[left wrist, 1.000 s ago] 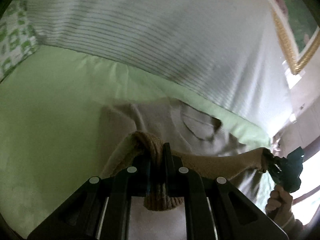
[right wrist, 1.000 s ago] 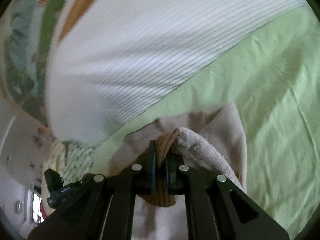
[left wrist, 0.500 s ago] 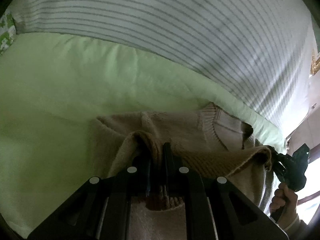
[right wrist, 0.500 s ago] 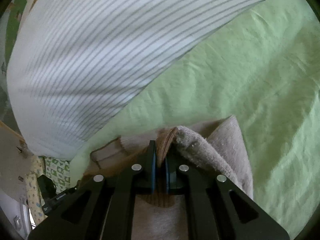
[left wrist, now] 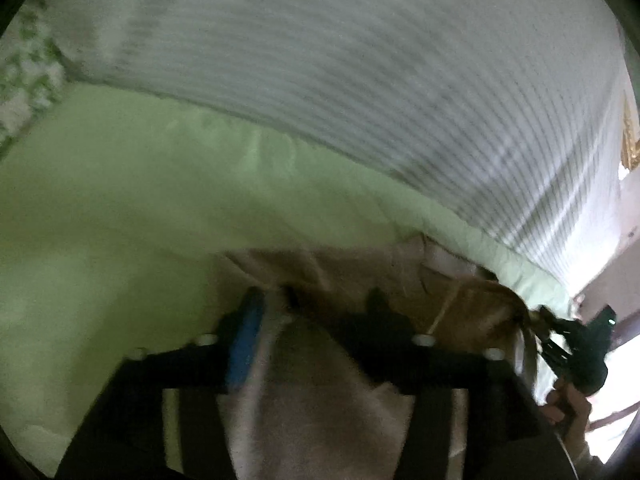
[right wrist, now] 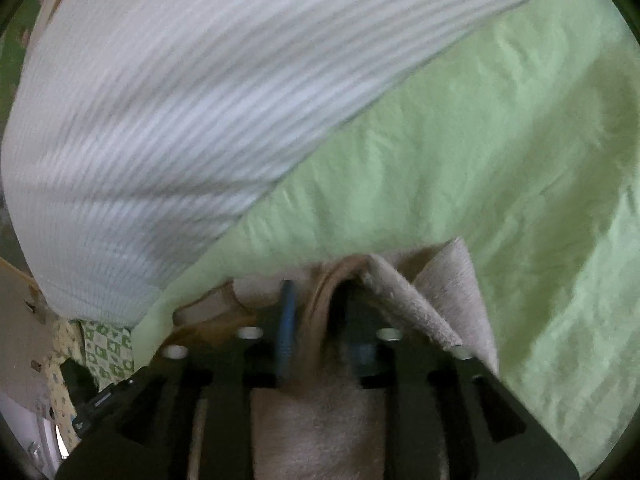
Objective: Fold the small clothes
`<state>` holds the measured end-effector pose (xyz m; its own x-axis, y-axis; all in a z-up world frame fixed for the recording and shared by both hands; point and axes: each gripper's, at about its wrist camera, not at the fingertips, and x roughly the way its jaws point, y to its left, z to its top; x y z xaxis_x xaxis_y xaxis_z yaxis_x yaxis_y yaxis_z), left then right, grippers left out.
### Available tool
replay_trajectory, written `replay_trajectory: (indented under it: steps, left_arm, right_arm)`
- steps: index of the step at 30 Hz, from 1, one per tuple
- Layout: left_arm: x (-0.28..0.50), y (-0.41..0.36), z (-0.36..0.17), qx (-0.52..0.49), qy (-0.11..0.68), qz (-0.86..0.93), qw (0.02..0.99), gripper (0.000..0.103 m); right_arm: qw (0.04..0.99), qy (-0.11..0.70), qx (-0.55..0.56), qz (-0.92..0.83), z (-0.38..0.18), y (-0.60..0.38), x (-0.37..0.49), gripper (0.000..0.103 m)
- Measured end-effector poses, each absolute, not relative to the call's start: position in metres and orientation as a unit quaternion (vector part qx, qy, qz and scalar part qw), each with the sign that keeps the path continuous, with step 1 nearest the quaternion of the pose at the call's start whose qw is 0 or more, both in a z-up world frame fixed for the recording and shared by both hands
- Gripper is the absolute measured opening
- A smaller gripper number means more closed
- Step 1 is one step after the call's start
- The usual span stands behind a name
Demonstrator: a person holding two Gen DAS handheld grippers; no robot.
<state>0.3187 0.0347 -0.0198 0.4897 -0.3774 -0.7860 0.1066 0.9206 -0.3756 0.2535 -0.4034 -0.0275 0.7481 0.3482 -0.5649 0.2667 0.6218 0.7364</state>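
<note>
Parting since earlier, both jaws off sweater (left wrist: 320, 392).

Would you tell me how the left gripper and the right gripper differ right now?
On the left gripper the fingers are spread wide; on the right gripper they are only partly apart. A raised fold of the beige sweater stands between the right gripper's fingers; between the left gripper's it looks flatter. Both are open over the sweater.

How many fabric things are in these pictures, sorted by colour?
Beige: 1, the sweater
Green: 1, the sheet
White with stripes: 1, the cover
Green-and-white patterned: 1, the cloth
Total: 4
</note>
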Motion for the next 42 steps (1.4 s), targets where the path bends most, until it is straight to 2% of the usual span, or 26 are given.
replay_trajectory:
  steps: [1, 8, 14, 22, 29, 32, 38, 42]
  left_arm:
    - [0.316, 0.037, -0.015, -0.139, 0.481, -0.14, 0.855, 0.059]
    - [0.282, 0.04, 0.008, -0.119, 0.472, -0.144, 0.862, 0.059]
    - [0.225, -0.004, 0.0, -0.079, 0.487, -0.203, 0.846, 0.059]
    - [0.166, -0.086, -0.023, 0.067, 0.476, -0.309, 0.82, 0.059]
    - [0.199, -0.099, -0.059, 0.14, 0.473, -0.275, 0.825, 0.059]
    - [0.231, -0.083, -0.069, 0.109, 0.485, -0.246, 0.832, 0.061]
    - [0.267, -0.047, -0.049, 0.032, 0.48, -0.205, 0.852, 0.059]
    - [0.281, -0.049, -0.04, 0.024, 0.478, -0.218, 0.851, 0.061]
  right_arm:
    - [0.832, 0.343, 0.435, 0.019, -0.022, -0.405, 0.252, 0.052]
    - [0.851, 0.315, 0.419, 0.032, 0.01, -0.412, 0.228, 0.052]
    - [0.867, 0.321, 0.373, 0.076, 0.018, -0.381, 0.196, 0.052]
    - [0.876, 0.374, 0.205, 0.223, 0.008, -0.279, 0.177, 0.052]
    - [0.859, 0.424, 0.125, 0.26, -0.018, -0.246, 0.205, 0.052]
    - [0.869, 0.44, 0.104, 0.202, -0.033, -0.253, 0.229, 0.052]
    - [0.879, 0.406, 0.238, 0.074, -0.035, -0.323, 0.252, 0.052]
    - [0.89, 0.379, 0.219, 0.129, -0.013, -0.311, 0.254, 0.052]
